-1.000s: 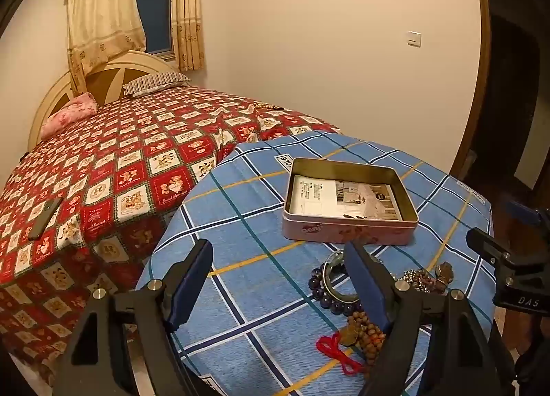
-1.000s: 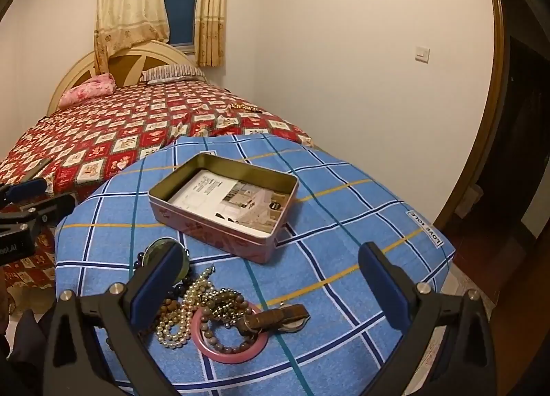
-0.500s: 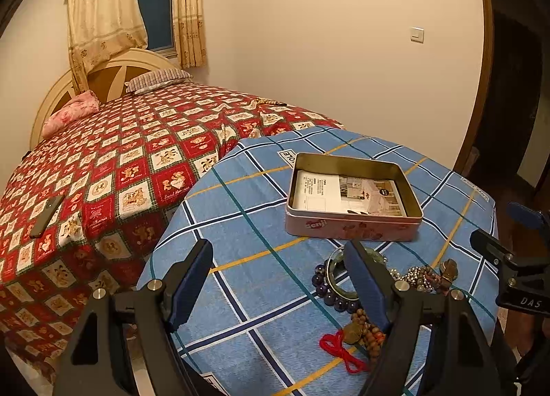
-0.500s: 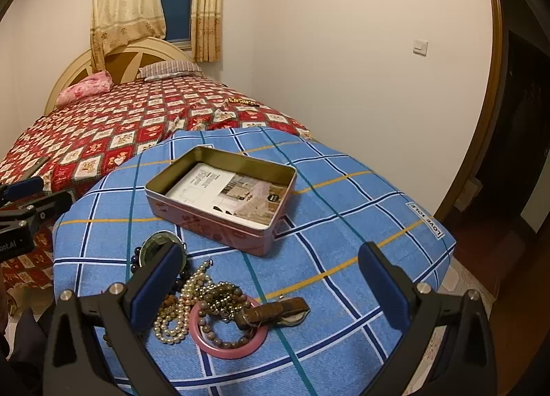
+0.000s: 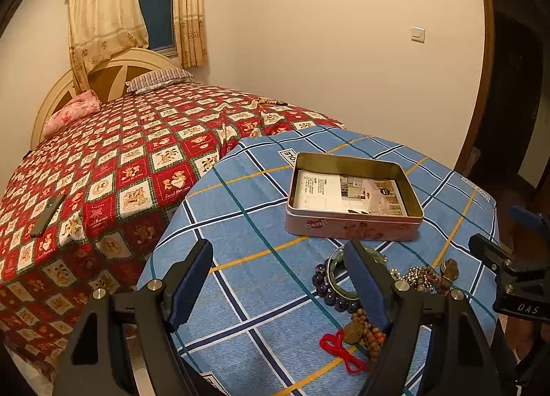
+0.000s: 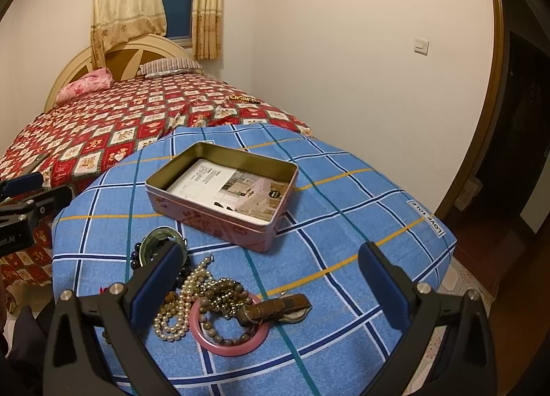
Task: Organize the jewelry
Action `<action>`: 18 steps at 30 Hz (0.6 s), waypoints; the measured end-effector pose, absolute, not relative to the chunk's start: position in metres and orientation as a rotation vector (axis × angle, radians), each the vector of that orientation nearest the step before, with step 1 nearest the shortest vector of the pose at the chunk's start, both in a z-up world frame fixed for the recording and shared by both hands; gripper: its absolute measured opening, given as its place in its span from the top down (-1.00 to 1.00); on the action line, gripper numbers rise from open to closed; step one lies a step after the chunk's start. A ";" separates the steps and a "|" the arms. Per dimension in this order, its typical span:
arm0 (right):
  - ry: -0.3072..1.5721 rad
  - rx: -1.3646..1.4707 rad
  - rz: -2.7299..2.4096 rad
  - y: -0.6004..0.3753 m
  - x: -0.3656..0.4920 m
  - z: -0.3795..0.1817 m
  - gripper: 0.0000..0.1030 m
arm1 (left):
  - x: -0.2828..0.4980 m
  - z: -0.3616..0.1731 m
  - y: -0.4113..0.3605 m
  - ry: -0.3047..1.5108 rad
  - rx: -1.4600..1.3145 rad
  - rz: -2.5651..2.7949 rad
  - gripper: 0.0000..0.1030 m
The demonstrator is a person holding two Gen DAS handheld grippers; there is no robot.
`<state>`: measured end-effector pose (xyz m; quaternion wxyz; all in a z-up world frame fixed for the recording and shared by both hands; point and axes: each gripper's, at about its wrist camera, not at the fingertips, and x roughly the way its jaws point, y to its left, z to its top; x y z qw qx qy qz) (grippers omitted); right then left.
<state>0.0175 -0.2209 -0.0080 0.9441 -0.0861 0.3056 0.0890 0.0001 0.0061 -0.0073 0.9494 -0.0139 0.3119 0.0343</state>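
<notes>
Jewelry (image 6: 220,299) beneath spread jaws

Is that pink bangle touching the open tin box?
Apart. The right wrist view shows blue tablecloth between the pink bangle and the tin box.

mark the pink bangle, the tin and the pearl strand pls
pink bangle (image 6: 229,347): right wrist view, on its near rim.
tin (image 6: 220,224): right wrist view, on its pink front wall.
pearl strand (image 6: 172,322): right wrist view, on the looped beads left of the bangle.
</notes>
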 end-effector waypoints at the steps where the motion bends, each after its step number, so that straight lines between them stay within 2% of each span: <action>1: 0.623 -0.174 0.182 -0.221 0.018 -0.008 -1.00 | 0.000 -0.007 0.006 0.635 -0.028 0.069 -0.53; 18: 0.632 -0.179 0.184 -0.220 0.017 -0.010 -1.00 | 0.001 -0.008 0.004 0.642 -0.025 0.079 -0.53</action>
